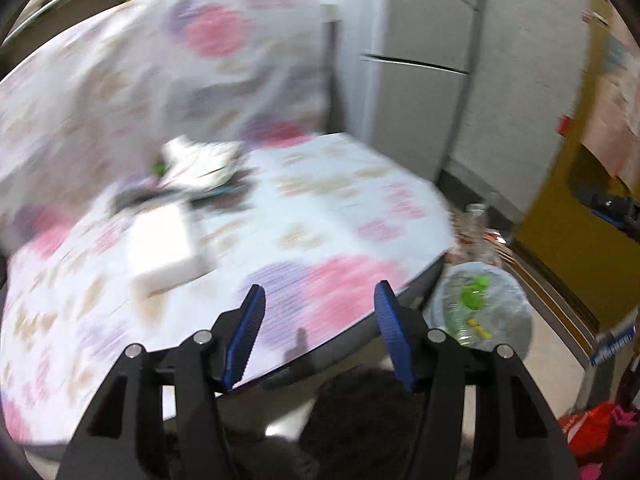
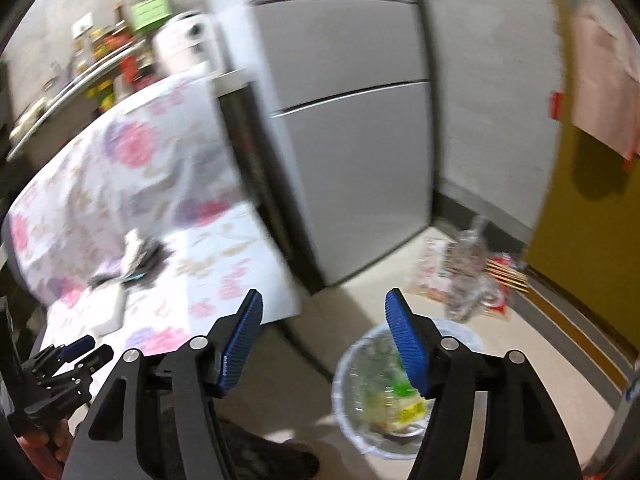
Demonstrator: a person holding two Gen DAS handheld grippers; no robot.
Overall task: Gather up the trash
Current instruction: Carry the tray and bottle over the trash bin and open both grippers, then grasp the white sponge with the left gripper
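Left gripper [image 1: 320, 308]: blue pads spread apart, nothing gripped; poised over floral-print cloth-covered table [image 1: 320, 216]. Crumpled white wrappers [image 1: 200, 164] and white rectangular box [image 1: 164, 248] located ahead-left on cloth. Right gripper [image 2: 324, 318]: pads apart, empty. Clear-plastic-lined waste bin [image 2: 352, 400] holding trash located below-right on pale floor [image 2: 560, 408]. Grey refrigerator [image 2: 352, 160] ahead.
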